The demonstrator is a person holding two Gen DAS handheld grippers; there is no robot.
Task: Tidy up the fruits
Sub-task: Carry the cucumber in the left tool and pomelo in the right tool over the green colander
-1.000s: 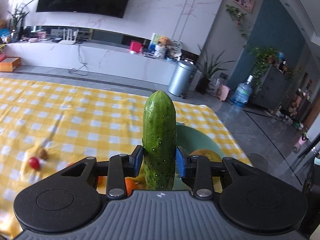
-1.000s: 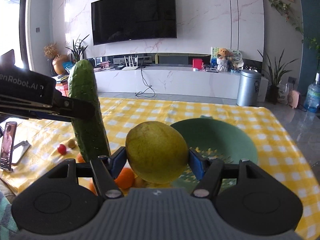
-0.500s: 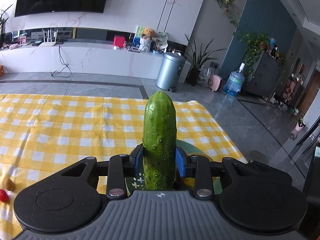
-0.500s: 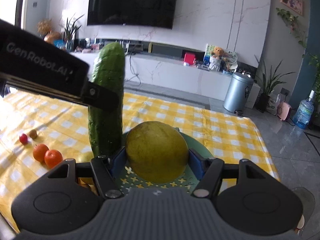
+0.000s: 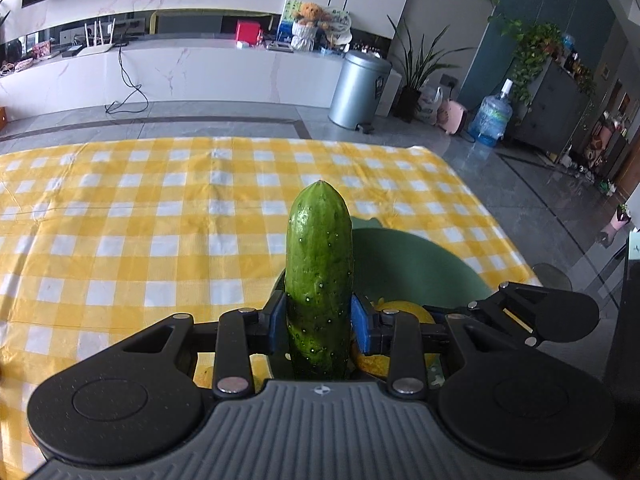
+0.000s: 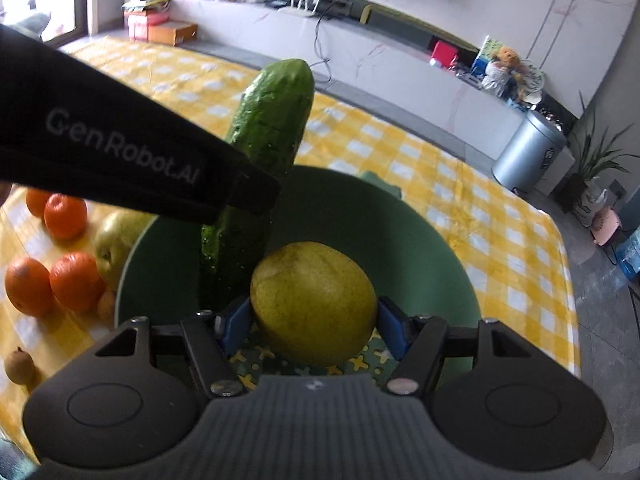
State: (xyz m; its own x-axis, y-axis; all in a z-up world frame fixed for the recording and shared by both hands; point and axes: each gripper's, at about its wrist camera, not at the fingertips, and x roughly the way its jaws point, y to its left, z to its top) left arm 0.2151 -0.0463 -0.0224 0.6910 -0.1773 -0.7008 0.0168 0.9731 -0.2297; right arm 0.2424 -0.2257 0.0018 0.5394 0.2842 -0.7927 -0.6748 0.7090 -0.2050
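My left gripper (image 5: 319, 318) is shut on a green cucumber (image 5: 319, 276), held upright over the near left edge of the green bowl (image 5: 416, 264). My right gripper (image 6: 314, 322) is shut on a yellow-green pear (image 6: 314, 302) and holds it over the bowl (image 6: 400, 236). The right wrist view shows the cucumber (image 6: 264, 148) and the left gripper's black body (image 6: 120, 152) crossing in front of the bowl. The right gripper's body (image 5: 548, 312) and part of the pear (image 5: 400, 308) show at right in the left wrist view.
On the yellow checked cloth (image 6: 460, 184) left of the bowl lie several oranges (image 6: 74, 280), another pear (image 6: 116, 240) and small brown fruits (image 6: 18, 366). The table's far edge meets grey floor with a metal bin (image 5: 358, 88).
Both grippers have moved right and forward over the green bowl with their loads, and the right one now tilts down into it. The loose fruits have left the left view.
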